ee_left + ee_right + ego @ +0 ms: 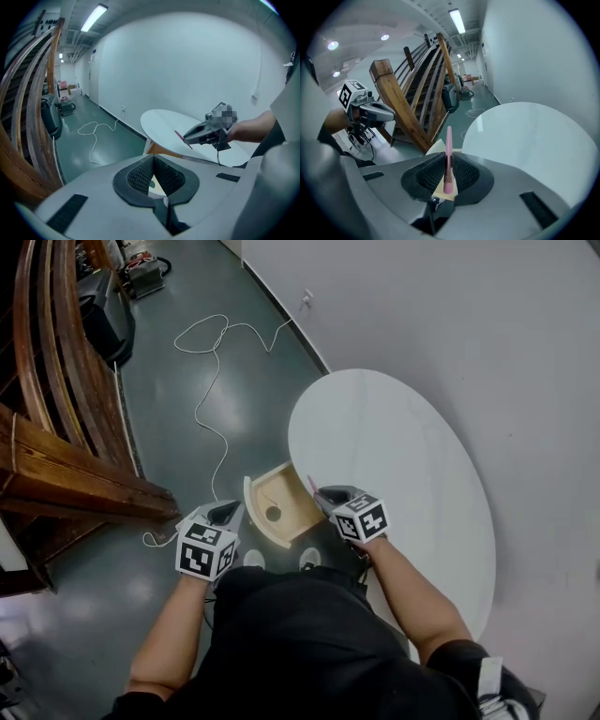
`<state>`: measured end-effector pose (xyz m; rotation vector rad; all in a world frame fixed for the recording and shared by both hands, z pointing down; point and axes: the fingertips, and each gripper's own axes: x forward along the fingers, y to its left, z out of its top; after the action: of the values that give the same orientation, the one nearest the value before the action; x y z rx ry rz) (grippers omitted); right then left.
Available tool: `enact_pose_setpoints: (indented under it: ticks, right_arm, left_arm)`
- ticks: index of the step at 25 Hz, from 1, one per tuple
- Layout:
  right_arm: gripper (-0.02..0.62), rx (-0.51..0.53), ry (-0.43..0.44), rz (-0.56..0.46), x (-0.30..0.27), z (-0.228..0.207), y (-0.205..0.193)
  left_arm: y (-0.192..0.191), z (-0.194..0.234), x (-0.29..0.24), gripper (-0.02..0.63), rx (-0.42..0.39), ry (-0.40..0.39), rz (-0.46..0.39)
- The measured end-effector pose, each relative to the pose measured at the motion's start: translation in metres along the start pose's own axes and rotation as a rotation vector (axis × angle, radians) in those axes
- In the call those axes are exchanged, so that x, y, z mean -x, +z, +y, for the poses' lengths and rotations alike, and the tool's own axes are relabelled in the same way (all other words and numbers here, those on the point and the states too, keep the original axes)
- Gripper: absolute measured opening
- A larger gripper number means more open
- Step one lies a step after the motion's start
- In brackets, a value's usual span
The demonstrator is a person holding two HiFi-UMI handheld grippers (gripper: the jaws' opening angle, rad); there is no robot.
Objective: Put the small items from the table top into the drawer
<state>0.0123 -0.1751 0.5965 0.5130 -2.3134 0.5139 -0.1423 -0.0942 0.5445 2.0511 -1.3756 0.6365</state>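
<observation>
Right gripper [447, 161] tight on pink stick [448, 140]

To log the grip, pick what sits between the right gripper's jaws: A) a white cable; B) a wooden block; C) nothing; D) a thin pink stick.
D: in the right gripper view, the right gripper is clamped on the thin pink stick, which pokes out beyond its tips.

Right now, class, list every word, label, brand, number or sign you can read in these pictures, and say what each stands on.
None: no view shows a readable word, number or brand.
The left cube and right cube carry only black-and-white square patterns, not letters or digits.
</observation>
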Motion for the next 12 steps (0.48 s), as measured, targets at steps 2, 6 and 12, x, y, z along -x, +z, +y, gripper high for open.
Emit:
enact_pose_setpoints:
  ticks: [2, 6, 12]
  right_arm:
    - [0.045, -0.020, 0.013, 0.000, -0.007, 0.017, -0.006]
    - [0.046, -0.060, 0.017, 0.009, -0.022, 0.039, -0.016]
    - [0.046, -0.039, 0.017, 0.109, -0.055, 0.055, -0.042]
  left_arm:
    - [-0.006, 0.002, 0.003, 0.014, 0.002, -0.005, 0.009]
    - [-0.019, 0.005, 0.006, 0.014, 0.008, -0.016, 0.029]
    - [-0.028, 0.008, 0.011, 0.014, 0.009, -0.028, 0.042]
